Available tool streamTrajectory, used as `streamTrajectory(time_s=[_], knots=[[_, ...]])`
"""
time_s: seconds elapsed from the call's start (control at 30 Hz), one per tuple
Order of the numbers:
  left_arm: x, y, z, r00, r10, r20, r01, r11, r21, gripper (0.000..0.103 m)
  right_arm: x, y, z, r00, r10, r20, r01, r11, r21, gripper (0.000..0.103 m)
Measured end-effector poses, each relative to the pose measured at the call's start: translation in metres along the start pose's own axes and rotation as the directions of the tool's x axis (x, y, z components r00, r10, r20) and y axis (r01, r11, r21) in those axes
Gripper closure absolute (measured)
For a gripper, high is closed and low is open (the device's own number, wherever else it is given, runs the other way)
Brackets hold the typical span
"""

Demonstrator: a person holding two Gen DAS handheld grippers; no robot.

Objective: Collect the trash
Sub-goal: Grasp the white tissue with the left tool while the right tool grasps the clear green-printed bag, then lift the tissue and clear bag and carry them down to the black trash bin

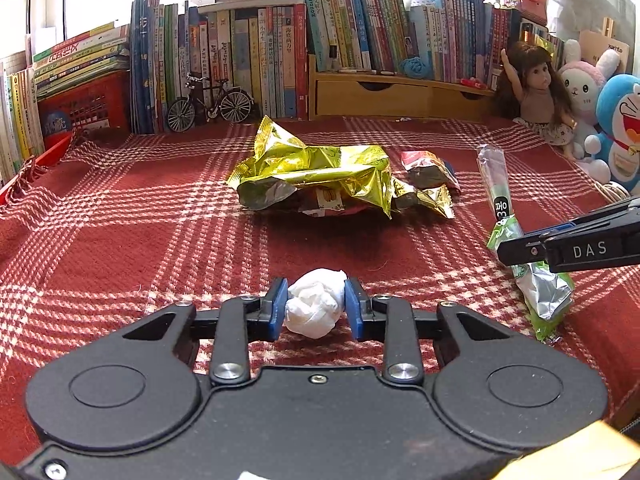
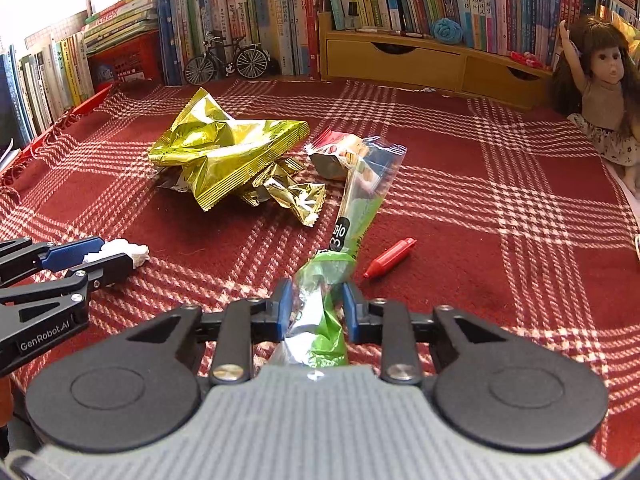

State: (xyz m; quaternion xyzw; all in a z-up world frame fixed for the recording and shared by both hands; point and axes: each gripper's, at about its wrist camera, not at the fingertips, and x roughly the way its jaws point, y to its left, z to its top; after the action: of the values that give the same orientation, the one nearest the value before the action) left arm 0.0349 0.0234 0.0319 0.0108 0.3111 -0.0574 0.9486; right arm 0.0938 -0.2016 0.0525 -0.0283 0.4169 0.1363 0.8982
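A crumpled white tissue (image 1: 316, 308) sits between the blue pads of my left gripper (image 1: 316, 304), which is shut on it just above the red plaid cloth (image 1: 140, 240). The right wrist view has that left gripper (image 2: 108, 256) at the left edge, the tissue (image 2: 128, 250) poking out of it. My right gripper (image 2: 316, 308) is shut on the near end of a long green and silver wrapper (image 2: 360, 208); the same wrapper (image 1: 544, 292) shows under the right gripper (image 1: 506, 250) in the left view. A pile of gold foil wrappers (image 1: 320, 176) (image 2: 228, 152) lies mid-cloth beside a small red and silver packet (image 1: 428, 168) (image 2: 336, 156).
A red crayon-like stick (image 2: 390, 258) lies right of the green wrapper. Books (image 1: 260, 64), a model bicycle (image 1: 210, 104) and a wooden drawer unit (image 1: 392, 96) line the back. A doll (image 1: 536, 92) and plush toys (image 1: 616, 128) stand at the right.
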Motion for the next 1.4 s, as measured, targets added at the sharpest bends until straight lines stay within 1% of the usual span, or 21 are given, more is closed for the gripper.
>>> streamTrajectory(time_s=[0.1,0.2,0.43,0.77,1.13,1.33,1.4], knots=[[-0.004,0.003,0.001,1.000,-0.002,0.007,0.002,1.000,-0.014,0.076,-0.006,-0.002,-0.002,1.000,0.009,0.005,-0.009,1.000,0.008,0.072],[-0.012,0.002,0.001,1.000,-0.019,0.015,0.020,1.000,-0.024,0.076,-0.014,-0.002,-0.004,1.000,0.022,0.014,-0.022,1.000,0.013,0.072],[-0.038,-0.007,-0.003,0.998,-0.046,0.051,0.046,0.999,0.007,0.076,-0.034,0.004,-0.016,0.997,0.077,0.020,-0.077,0.997,0.003,0.072],[-0.075,-0.013,-0.019,0.995,-0.081,0.064,0.079,0.996,0.033,0.076,-0.055,0.017,-0.039,0.989,0.148,0.000,-0.148,0.989,-0.025,0.072],[-0.114,-0.014,-0.047,0.993,-0.107,0.046,0.105,0.994,0.040,0.076,-0.074,0.034,-0.072,0.978,0.198,-0.061,-0.202,0.976,-0.079,0.072],[-0.132,-0.017,-0.067,0.992,-0.121,0.021,0.119,0.990,0.073,0.076,-0.087,0.045,-0.090,0.967,0.239,-0.090,-0.248,0.963,-0.108,0.073],[-0.137,-0.017,-0.072,0.992,-0.128,0.008,0.128,0.989,0.074,0.076,-0.090,0.050,-0.096,0.960,0.257,-0.112,-0.270,0.956,-0.118,0.074]])
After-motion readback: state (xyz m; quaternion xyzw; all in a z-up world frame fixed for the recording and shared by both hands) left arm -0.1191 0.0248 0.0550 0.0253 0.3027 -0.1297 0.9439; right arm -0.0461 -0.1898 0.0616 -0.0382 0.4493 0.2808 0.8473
